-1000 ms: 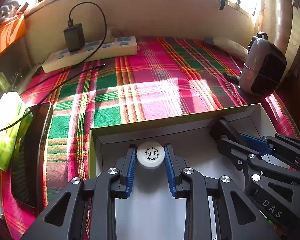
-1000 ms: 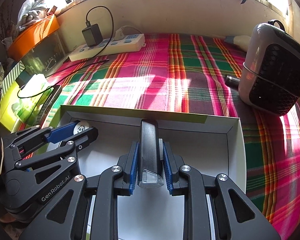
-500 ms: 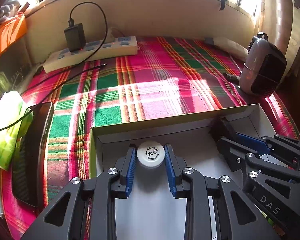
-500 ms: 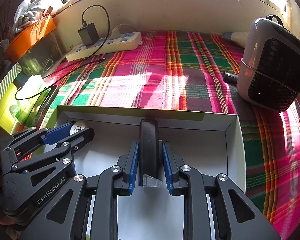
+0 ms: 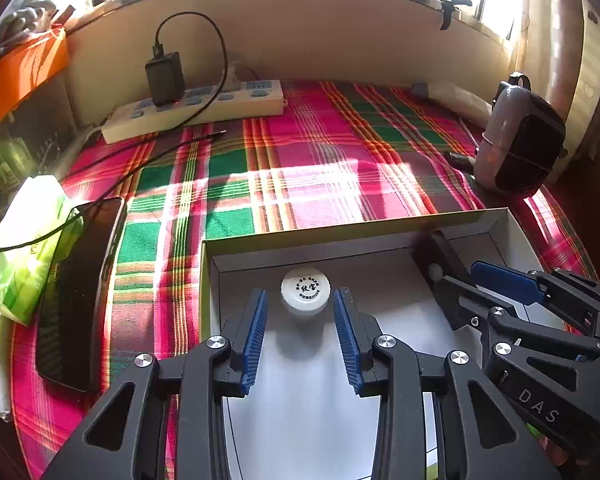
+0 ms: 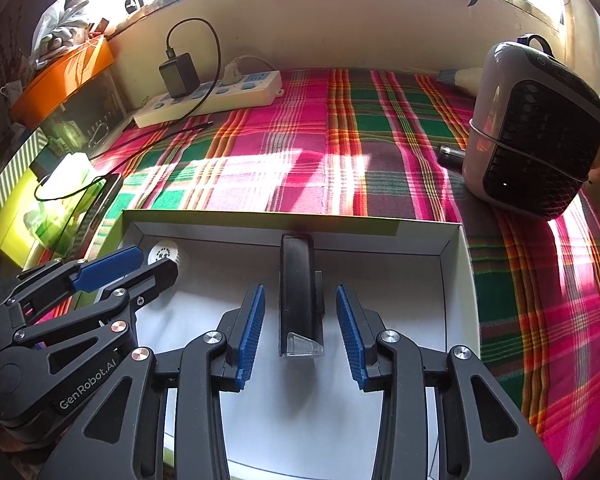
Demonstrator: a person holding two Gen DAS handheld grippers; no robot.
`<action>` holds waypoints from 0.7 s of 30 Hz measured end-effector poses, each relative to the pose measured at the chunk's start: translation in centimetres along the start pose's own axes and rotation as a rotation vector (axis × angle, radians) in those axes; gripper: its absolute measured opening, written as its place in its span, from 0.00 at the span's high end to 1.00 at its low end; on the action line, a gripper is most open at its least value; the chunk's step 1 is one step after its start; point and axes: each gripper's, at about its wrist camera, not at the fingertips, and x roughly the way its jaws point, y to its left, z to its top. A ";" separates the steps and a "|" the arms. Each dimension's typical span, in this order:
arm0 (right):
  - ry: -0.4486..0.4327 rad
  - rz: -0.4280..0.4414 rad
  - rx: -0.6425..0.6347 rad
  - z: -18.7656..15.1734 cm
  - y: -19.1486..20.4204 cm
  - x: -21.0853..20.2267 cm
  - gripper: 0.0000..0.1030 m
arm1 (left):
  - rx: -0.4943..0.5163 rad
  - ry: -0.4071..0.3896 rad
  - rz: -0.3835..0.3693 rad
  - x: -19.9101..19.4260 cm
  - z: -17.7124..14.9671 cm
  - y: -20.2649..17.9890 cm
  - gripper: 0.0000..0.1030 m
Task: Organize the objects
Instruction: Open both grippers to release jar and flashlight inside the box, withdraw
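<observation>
A shallow white box (image 5: 340, 232) lies on the plaid cloth. A small white bottle with a printed cap (image 5: 305, 291) stands in its left part; it also shows in the right wrist view (image 6: 163, 253). My left gripper (image 5: 300, 300) is open, its jaws on either side of the bottle and apart from it. A black bar with a clear tip (image 6: 300, 300) lies in the box (image 6: 456, 280). My right gripper (image 6: 300, 296) is open around it without touching. The right gripper also shows in the left wrist view (image 5: 472, 276).
A black phone (image 5: 80, 288) and a green packet (image 5: 24, 240) lie left of the box. A power strip with charger (image 5: 196, 108) sits at the back wall. A small heater (image 6: 536, 132) stands at the right. An orange box (image 6: 64, 80) is far left.
Both grippers have opened. The left one let go of the white bottle and the right one let go of the black bar; both things now rest in the box.
</observation>
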 end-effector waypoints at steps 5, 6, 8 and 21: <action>-0.021 0.000 -0.005 -0.7 0.4 -1.3 0.62 | -0.003 -0.015 0.003 -1.3 -0.6 -0.1 0.68; -0.024 0.000 -0.007 -0.9 0.5 -1.5 0.62 | -0.003 -0.018 0.001 -1.6 -0.8 -0.1 0.68; -0.029 0.001 -0.008 -1.2 0.6 -2.0 0.62 | -0.005 -0.024 0.001 -2.2 -1.2 -0.1 0.68; -0.091 0.015 -0.015 -3.9 0.9 -5.9 0.62 | -0.030 -0.078 -0.006 -6.2 -4.0 0.6 0.68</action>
